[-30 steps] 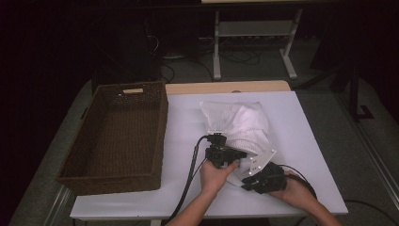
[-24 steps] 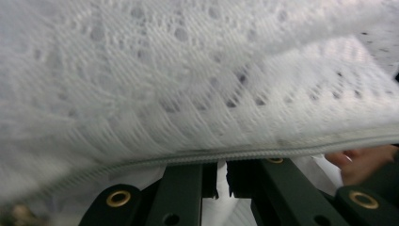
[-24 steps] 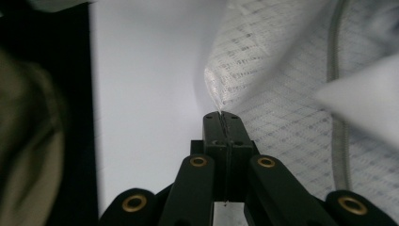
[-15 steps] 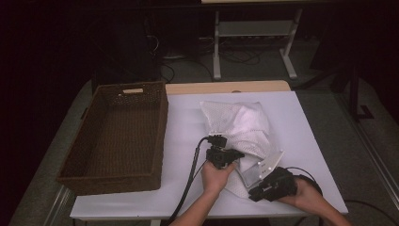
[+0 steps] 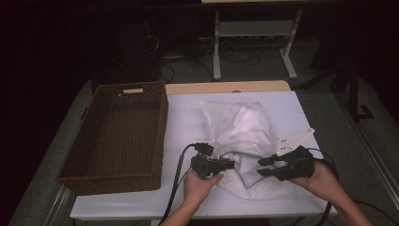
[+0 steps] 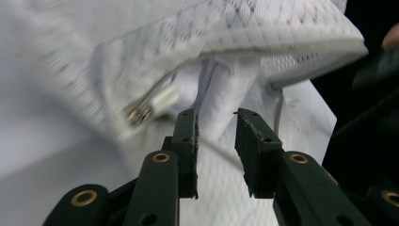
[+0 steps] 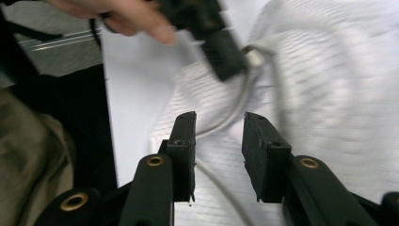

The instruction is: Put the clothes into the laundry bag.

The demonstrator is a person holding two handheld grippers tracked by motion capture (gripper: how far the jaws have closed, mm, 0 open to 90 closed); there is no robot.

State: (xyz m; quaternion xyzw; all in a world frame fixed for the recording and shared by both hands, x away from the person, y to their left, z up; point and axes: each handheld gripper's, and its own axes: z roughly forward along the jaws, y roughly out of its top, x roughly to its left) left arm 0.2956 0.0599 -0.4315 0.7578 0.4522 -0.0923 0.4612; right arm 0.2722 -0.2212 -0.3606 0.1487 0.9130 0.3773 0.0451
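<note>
Mesh laundry bag (image 5: pixel 244 136): lying on the white counter (image 5: pixel 188 117), right of the wicker basket (image 5: pixel 117 136), its near end reaching toward the counter's front edge.
Zipper pull (image 6: pixel 141 112): sitting at the near-left part of the bag's mouth, just beside the left gripper's fingers (image 6: pixel 186 141).
Left gripper (image 5: pixel 227 164): staying at the bag's near-left corner as it was a second ago; fingers are parted around a fold of white fabric, not clamping it.
Right gripper (image 5: pixel 266 167): having swung out toward the front right corner half a second ago, it is now coming back in level, aiming leftward at the bag's open edge; fingers are standing apart, with a zipper cord (image 7: pixel 221 127) running between them.
Meaning: both tools are converging on the mouth, likely to spread or work the zipper.
Long axis: running from the counter's far edge toward the front edge, leaning slightly right.
Pointing: the open mouth is facing the person.
</note>
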